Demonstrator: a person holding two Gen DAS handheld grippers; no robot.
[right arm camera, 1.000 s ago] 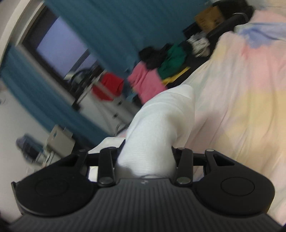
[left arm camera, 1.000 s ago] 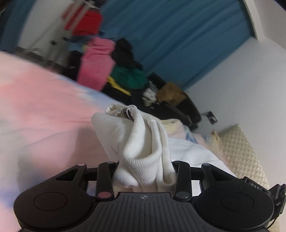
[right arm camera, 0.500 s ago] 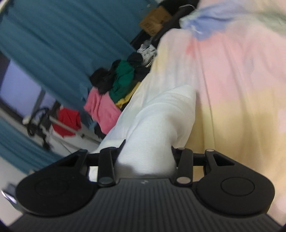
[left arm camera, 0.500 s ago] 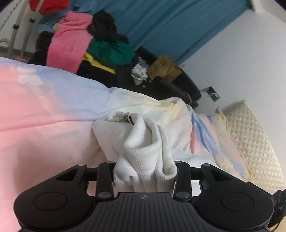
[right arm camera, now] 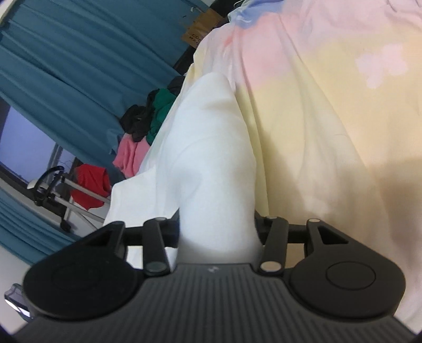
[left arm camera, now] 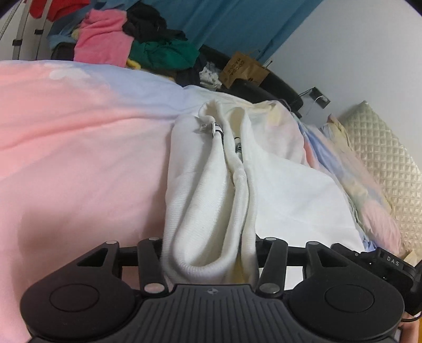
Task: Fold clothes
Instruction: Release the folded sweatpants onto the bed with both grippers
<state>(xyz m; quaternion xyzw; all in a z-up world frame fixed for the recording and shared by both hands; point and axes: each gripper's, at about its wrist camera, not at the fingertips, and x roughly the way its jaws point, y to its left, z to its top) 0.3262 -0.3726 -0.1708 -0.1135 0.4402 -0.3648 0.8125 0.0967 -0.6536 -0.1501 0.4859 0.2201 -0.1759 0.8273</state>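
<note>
Left tongs point(left arm camera: 208, 261) hold a bunched end of the garment point(left arm camera: 211, 184), which runs forward from them over the bed cover point(left arm camera: 79, 158); its drawstring ends point(left arm camera: 226, 139) sit at the far end, more of it spread flat to the right; pillow point(left arm camera: 382, 163) further right against the wall point(left arm camera: 356, 39). Clothes pile point(left arm camera: 137, 39) lies beyond the bed's far edge, paper bag point(left arm camera: 242, 68) right of it, curtain point(left arm camera: 224, 21) behind both. Right tongs point(right arm camera: 216, 234) hold another fold of the garment, bed cover to its right, clothes rack point(right arm camera: 66, 190) off to the left beyond the bed.
</note>
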